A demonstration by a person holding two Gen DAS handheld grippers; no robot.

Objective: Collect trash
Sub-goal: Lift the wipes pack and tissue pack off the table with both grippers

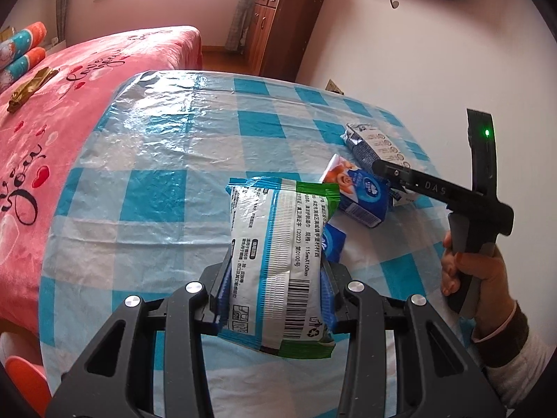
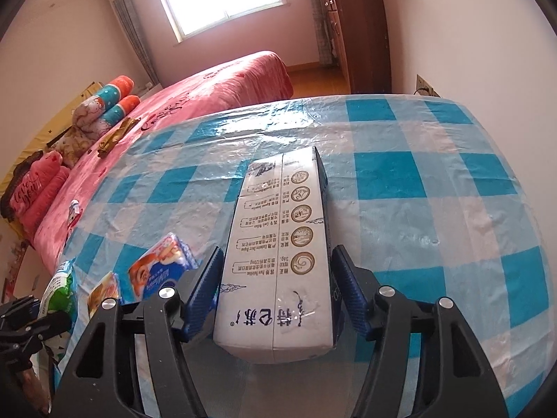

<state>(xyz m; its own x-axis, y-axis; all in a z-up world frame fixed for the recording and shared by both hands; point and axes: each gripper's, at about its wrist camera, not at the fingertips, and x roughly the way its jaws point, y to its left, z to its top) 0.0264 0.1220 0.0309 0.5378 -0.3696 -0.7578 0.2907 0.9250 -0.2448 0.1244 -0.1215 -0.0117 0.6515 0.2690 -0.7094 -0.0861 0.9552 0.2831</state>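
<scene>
Left wrist view, far left of the frame: a pink bedspread (image 1: 69, 80) with looping script that seems to read "Love You". At lower centre the left gripper (image 1: 275, 299) is clamped on a wet-wipe packet (image 1: 278, 264) — white, blue and green, with a barcode, a recycling mark and "115mm×160mm" legible among Chinese print — held above the blue-checked tablecloth (image 1: 156, 160). Right of centre lie a blue tissue pack (image 1: 362, 195) with a baby picture and a grey-white milk carton (image 1: 372, 146); the black bar crossing them reads "DAS".

Right wrist view: the tissue pack (image 2: 156, 271) sits at lower left. At centre the right gripper (image 2: 275, 289) straddles the milk carton (image 2: 282, 244), lying on the tablecloth (image 2: 435, 209) — Chinese lettering, five round emblems. The left pad (image 2: 205, 292) touches the carton; the right pad (image 2: 350, 296) shows a narrow gap.
</scene>
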